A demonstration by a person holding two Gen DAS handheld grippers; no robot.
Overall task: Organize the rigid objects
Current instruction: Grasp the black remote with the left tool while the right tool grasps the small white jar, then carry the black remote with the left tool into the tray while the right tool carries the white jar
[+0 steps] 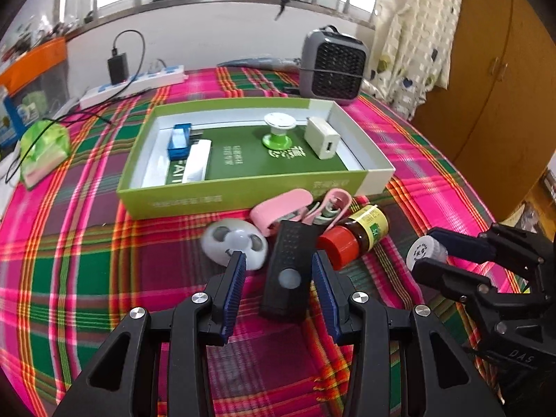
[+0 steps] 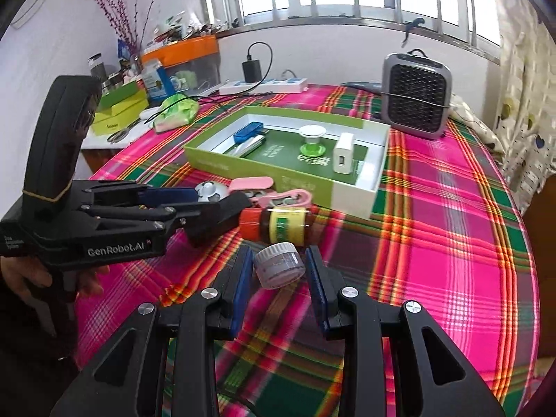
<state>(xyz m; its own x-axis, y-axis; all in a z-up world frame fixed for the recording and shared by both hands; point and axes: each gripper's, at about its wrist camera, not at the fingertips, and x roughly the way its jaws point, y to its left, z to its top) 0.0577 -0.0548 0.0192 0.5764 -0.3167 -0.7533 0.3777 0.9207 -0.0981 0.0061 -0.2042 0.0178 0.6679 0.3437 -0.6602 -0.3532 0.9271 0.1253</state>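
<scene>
My left gripper (image 1: 278,271) is open with its pads on either side of a black remote-like device (image 1: 288,271) on the plaid cloth. My right gripper (image 2: 278,266) is open around a small white jar (image 2: 279,264) lying on its side; the jar also shows in the left wrist view (image 1: 424,251). Beside them lie a brown bottle with a red cap (image 1: 354,234), a pink clip (image 1: 314,208) and a white oval gadget (image 1: 234,241). A green open box (image 1: 243,194) behind them holds a blue drive (image 1: 179,140), a white charger (image 1: 322,138) and a green suction stand (image 1: 278,132).
A grey fan heater (image 1: 333,64) stands behind the box. A power strip (image 1: 135,83) with a black adapter lies at the back left, a green pouch (image 1: 43,149) at the left. A wooden wardrobe (image 1: 493,80) stands on the right.
</scene>
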